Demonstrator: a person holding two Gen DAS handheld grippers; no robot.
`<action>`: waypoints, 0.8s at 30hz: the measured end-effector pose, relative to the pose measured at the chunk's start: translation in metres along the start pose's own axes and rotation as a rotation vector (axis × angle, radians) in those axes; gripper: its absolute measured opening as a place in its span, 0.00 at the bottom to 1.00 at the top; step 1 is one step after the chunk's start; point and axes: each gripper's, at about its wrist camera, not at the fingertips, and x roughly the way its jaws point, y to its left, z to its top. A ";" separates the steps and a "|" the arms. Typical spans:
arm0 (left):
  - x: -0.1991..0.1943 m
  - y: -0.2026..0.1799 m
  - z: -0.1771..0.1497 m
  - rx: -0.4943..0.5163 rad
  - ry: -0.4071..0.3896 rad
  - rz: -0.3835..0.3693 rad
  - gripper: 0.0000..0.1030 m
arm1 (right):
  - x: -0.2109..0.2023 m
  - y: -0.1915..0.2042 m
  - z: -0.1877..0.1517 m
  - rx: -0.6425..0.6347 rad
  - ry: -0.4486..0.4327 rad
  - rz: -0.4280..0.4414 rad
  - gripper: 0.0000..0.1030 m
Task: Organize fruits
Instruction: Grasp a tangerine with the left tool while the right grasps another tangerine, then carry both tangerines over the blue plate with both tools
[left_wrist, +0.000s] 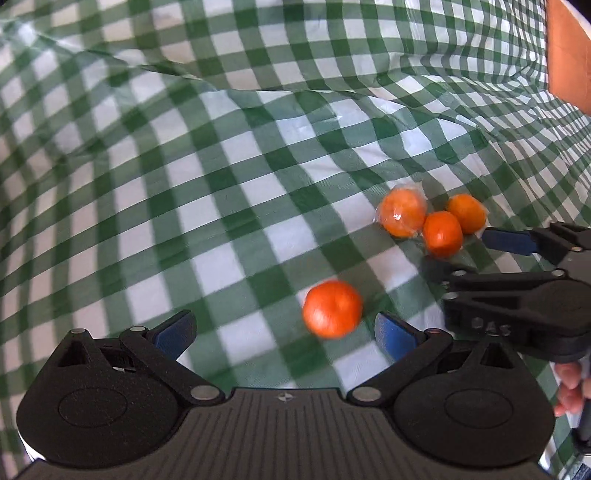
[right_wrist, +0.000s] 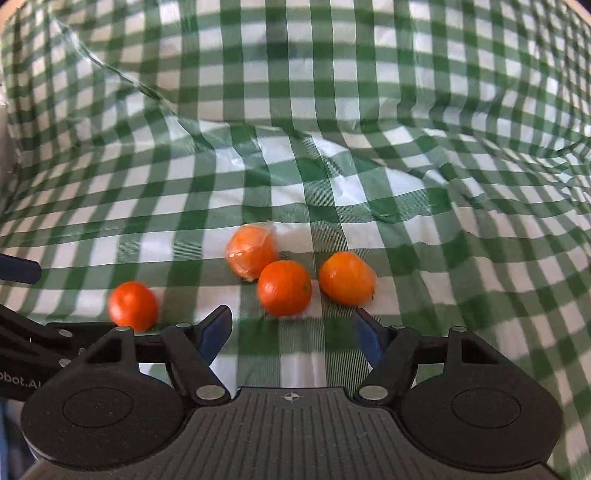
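Several small oranges lie on a green and white checked cloth (left_wrist: 184, 184). In the left wrist view one orange (left_wrist: 332, 308) lies alone just ahead of my open left gripper (left_wrist: 284, 332), nearer its right finger. A cluster of three lies further right: a plastic-wrapped orange (left_wrist: 402, 214), a middle orange (left_wrist: 442, 233) and a far orange (left_wrist: 467, 213). My right gripper (left_wrist: 465, 254) reaches in beside the cluster. In the right wrist view my right gripper (right_wrist: 293, 332) is open and empty, with the middle orange (right_wrist: 284, 288) just ahead, the wrapped orange (right_wrist: 252, 251) behind and another orange (right_wrist: 346, 277) at right. The lone orange (right_wrist: 133, 305) is at left.
The cloth is crumpled, with raised folds (right_wrist: 258, 147) behind the fruit. An orange-brown surface (left_wrist: 569, 55) shows at the top right of the left wrist view. The person's fingers (left_wrist: 570, 387) hold the right gripper's handle.
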 end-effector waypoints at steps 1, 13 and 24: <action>0.004 -0.001 0.003 0.002 -0.005 -0.008 0.98 | 0.007 0.000 0.002 -0.003 0.001 -0.001 0.70; -0.070 -0.011 -0.020 -0.024 -0.045 -0.063 0.35 | -0.050 -0.002 -0.023 0.069 -0.050 -0.078 0.31; -0.224 0.035 -0.128 -0.177 -0.048 -0.015 0.35 | -0.197 0.048 -0.086 0.035 -0.032 0.009 0.31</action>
